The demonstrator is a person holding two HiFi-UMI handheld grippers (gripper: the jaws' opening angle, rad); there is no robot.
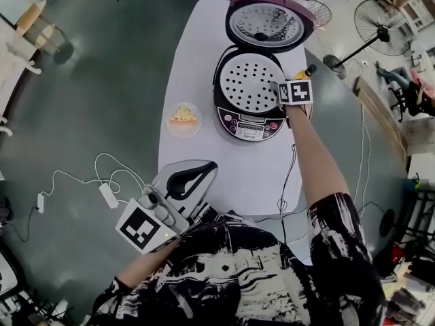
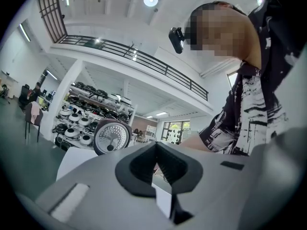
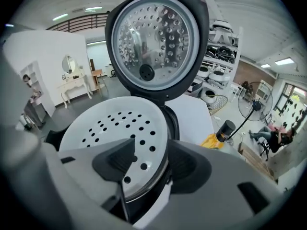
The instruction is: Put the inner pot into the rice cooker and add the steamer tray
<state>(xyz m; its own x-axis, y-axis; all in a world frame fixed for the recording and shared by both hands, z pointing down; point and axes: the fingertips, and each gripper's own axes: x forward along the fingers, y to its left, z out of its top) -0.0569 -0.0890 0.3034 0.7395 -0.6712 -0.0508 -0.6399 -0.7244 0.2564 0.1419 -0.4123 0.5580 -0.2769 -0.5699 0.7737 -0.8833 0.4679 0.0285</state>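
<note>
White table (image 1: 197,66) on grey floor (image 1: 102,80), fan (image 1: 378,20) nearby

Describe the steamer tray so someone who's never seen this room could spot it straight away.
On the white table stands a dark rice cooker with its lid swung open. The steamer tray sits in the cooker's mouth, a round white disc dotted with dark holes. Unlike the perforated plate inside the lid behind it, which is shiny metal, the tray is matte white.

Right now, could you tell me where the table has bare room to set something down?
The table is bare in front of the cooker and at the far left beside the open lid. The dish crowds the cooker's left, the right tool its right.
</note>
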